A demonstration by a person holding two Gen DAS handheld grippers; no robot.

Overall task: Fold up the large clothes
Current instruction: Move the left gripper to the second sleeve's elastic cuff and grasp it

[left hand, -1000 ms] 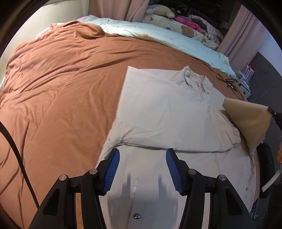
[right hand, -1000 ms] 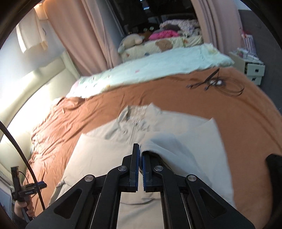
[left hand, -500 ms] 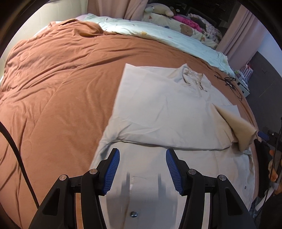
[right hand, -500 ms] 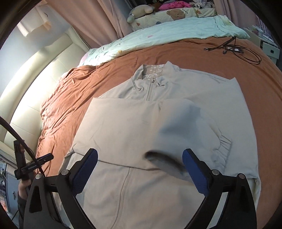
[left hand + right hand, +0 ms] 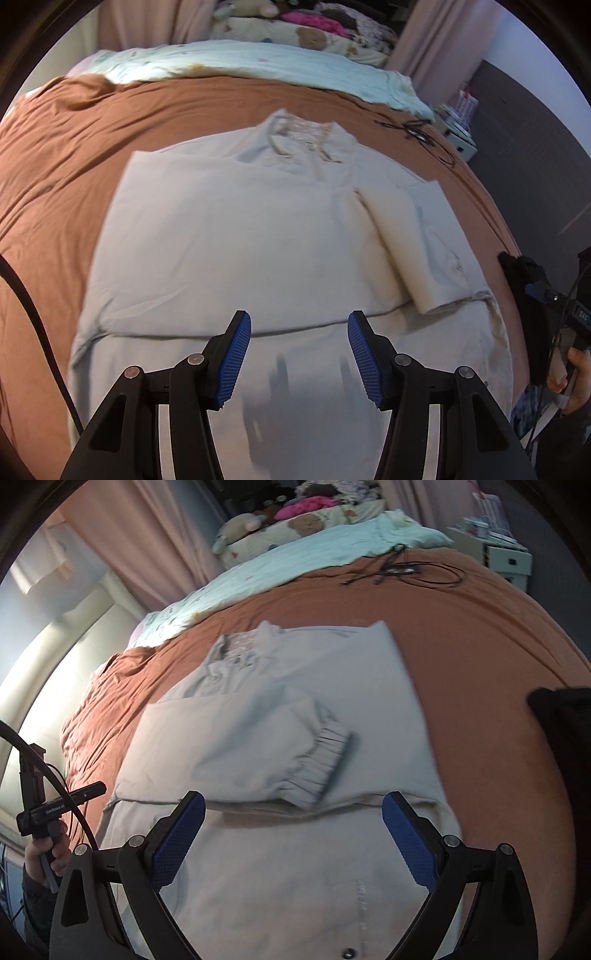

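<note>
**A:** Looked like the sleeve stage was done. Beige jacket (image 5: 236, 236) spread collar-far on the brown bedspread (image 5: 74, 147), both sleeves already laid across the chest, elastic cuff (image 5: 325, 760) resting right of center in the right wrist view. Nothing lifted, nothing pinched.

**B:** So what were the grippers doing?

**A:** Left gripper (image 5: 299, 354) spread apart and empty, hovering over the near half of the jacket, just short of the folded sleeve edge. Right gripper (image 5: 293, 834) also wide apart, gripping nothing, parked above the same lower panel with the cuff just beyond the blue pads (image 5: 177, 838). Couldn't tell for sure whether either was brushing the fabric, but looked like a gap.

**B:** Next move then?

**A:** Guessing bottom-up fold. Would need each gripper down to a near hem corner, out of frame below in both views, a firm pinch on both layers, then an even lift and carry toward the collar (image 5: 303, 133). Hem probably needed to land straight across the shoulders.

**B:** Anything in the way?

**A:** Not really. Tangle of black cable (image 5: 399, 568) sat far right on the bedspread, well apart from the jacket. Mint blanket (image 5: 240, 66) and stuffed toys further back, no issue. Main worry: loose sleeves sliding out during the lift, since only lying there, not tucked. Uneven pull would skew the whole thing.
</note>
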